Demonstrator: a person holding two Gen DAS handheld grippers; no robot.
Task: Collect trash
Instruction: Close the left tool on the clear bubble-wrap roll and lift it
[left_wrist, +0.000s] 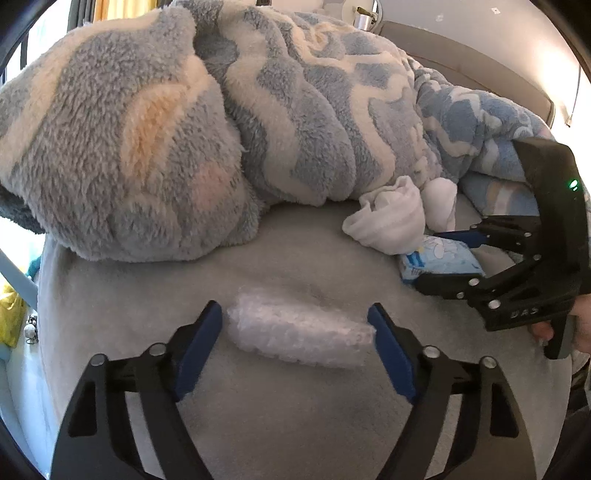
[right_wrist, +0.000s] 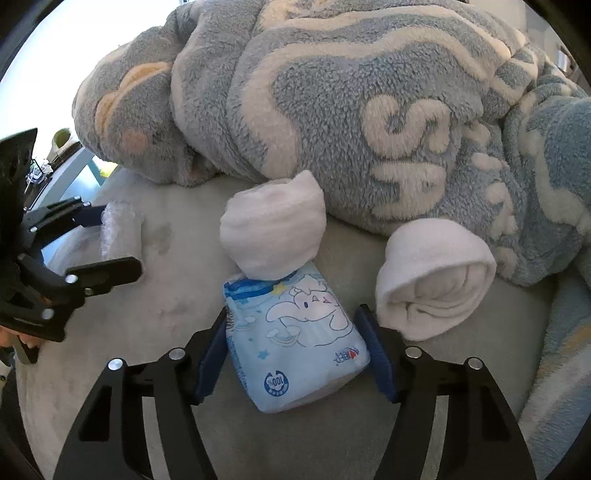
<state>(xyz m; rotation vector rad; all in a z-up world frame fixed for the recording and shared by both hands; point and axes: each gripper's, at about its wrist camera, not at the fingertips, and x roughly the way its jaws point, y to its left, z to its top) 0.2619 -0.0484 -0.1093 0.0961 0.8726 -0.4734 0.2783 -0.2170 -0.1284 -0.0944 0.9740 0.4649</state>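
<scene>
A crumpled roll of clear bubble wrap (left_wrist: 299, 334) lies on the grey bed sheet (left_wrist: 258, 424). My left gripper (left_wrist: 297, 332) is open with its blue pads on either side of the roll, not squeezing it. A light blue tissue pack (right_wrist: 295, 339) with a cartoon print lies between the open blue pads of my right gripper (right_wrist: 295, 350). It also shows in the left wrist view (left_wrist: 436, 260), with the right gripper (left_wrist: 439, 254) around it. The left gripper (right_wrist: 103, 236) and the bubble wrap (right_wrist: 120, 230) show at the left of the right wrist view.
Two rolled white socks (right_wrist: 273, 229) (right_wrist: 432, 288) lie against the tissue pack, one resting on its far end. A bulky blue-and-cream fleece blanket (left_wrist: 221, 110) is heaped behind everything. The bed edge drops off at left (left_wrist: 40, 295).
</scene>
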